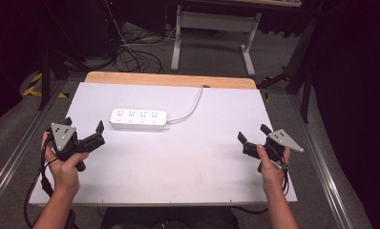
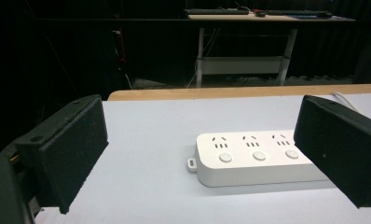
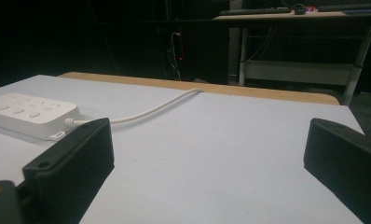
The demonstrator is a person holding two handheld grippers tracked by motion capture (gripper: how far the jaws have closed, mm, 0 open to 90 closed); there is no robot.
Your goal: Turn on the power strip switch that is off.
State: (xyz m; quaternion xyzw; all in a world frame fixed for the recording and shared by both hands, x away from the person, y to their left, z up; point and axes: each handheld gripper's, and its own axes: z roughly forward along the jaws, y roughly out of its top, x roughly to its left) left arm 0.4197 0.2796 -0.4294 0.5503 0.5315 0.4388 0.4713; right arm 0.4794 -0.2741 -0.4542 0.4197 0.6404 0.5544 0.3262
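This looks like a lab: black curtains hang around, loose cables lie on the grey carpet, and a height-adjustable desk stands behind the table's far edge.

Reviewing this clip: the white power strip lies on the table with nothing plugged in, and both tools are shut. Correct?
Not quite. Both tools are open: the left tool and the right tool show spread jaws in the high view and in each gripper view. The power strip does lie unplugged-into on the table.
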